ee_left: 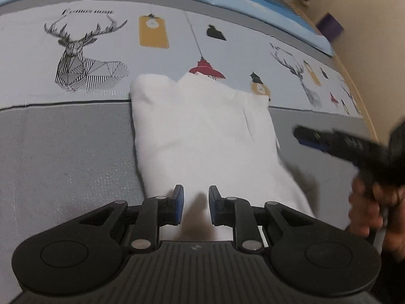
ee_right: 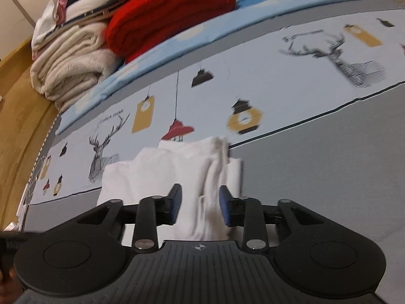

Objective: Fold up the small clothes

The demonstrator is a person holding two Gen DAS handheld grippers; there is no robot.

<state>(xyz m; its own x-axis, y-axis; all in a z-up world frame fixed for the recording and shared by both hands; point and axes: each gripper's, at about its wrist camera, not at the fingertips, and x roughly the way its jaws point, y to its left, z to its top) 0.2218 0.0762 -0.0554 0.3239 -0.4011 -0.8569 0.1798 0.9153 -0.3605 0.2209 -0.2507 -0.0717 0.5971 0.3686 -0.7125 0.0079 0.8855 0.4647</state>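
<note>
**Ana:** Left wrist view first. Where is the white garment (ee_left: 202,131)?

**Ben:** Flat on the printed bedsheet (ee_left: 63,147), folded into a rough rectangle, lying mostly on the sheet's grey band with its far edge over the pale printed band. The red lamp print (ee_left: 206,69) sits just beyond that far edge, and the striped deer print (ee_left: 86,68) is off the garment's far left corner.

**Ana:** And the left gripper (ee_left: 196,206)?

**Ben:** Over the garment's near edge, pads apart with a narrow gap. Cloth shows through the gap, but nothing is pinched.

**Ana:** The dark shape right of the garment?

**Ben:** That is the right gripper (ee_left: 311,138), blurred, held by a hand (ee_left: 367,207), near the garment's right edge. From this view I cannot tell how its jaws stand.

**Ana:** Right wrist view, then.

**Ben:** The right gripper (ee_right: 200,206) has its pads well apart. A bunched ridge of the garment (ee_right: 157,172) runs up between them, close to the right pad; whether it touches I cannot tell, and it is not squeezed.

**Ana:** Beyond the garment?

**Ben:** Well past it, a light blue cover (ee_right: 177,48), then a red knit (ee_right: 172,10) beside cream folded blankets (ee_right: 68,63) under more stacked clothes.
</note>
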